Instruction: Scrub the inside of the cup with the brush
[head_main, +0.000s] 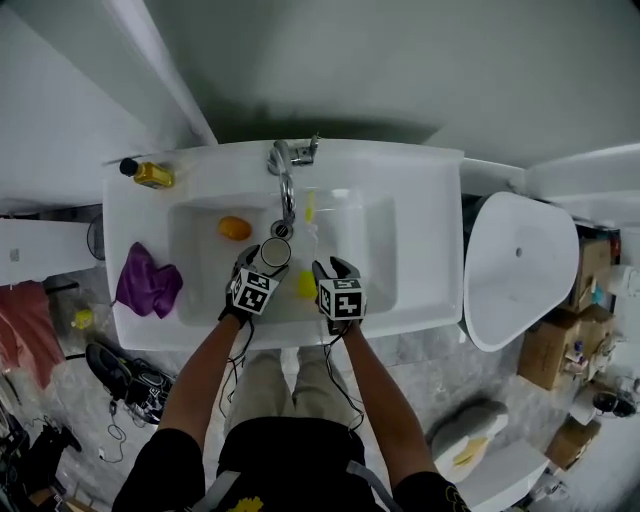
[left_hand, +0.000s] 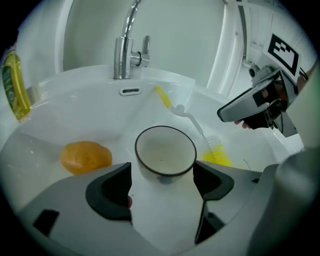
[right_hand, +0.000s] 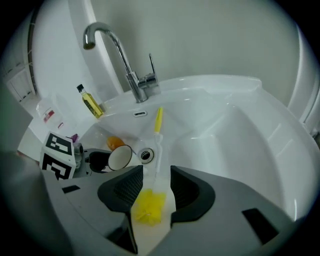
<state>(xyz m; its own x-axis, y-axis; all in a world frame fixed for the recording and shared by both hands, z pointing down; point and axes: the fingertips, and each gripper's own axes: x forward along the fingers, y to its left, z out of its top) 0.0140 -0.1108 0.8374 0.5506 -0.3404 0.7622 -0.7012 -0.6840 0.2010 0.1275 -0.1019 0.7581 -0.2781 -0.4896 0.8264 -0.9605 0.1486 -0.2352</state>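
A white cup (left_hand: 165, 152) with a dark rim sits between the jaws of my left gripper (left_hand: 162, 174), which is shut on its sides. The cup is empty, and it is held low over the sink basin (head_main: 420, 250). In the right gripper view the cup (right_hand: 120, 156) lies tilted, its mouth facing sideways. The brush (right_hand: 149, 206) lies loose on the basin floor: yellow bristles, white stem, yellow handle end. My right gripper (right_hand: 156, 185) hovers above the bristles, open, its pads clear of the brush. In the head view both grippers (head_main: 262, 262) (head_main: 325, 272) are side by side over the basin's near half.
The faucet (head_main: 285, 165) arches over the drain (right_hand: 146, 155). An orange sponge (head_main: 234, 228) lies in the basin's left part. A purple cloth (head_main: 147, 283) and a yellow bottle (head_main: 152, 175) rest on the left counter. A white oval fixture (head_main: 520, 270) stands to the right.
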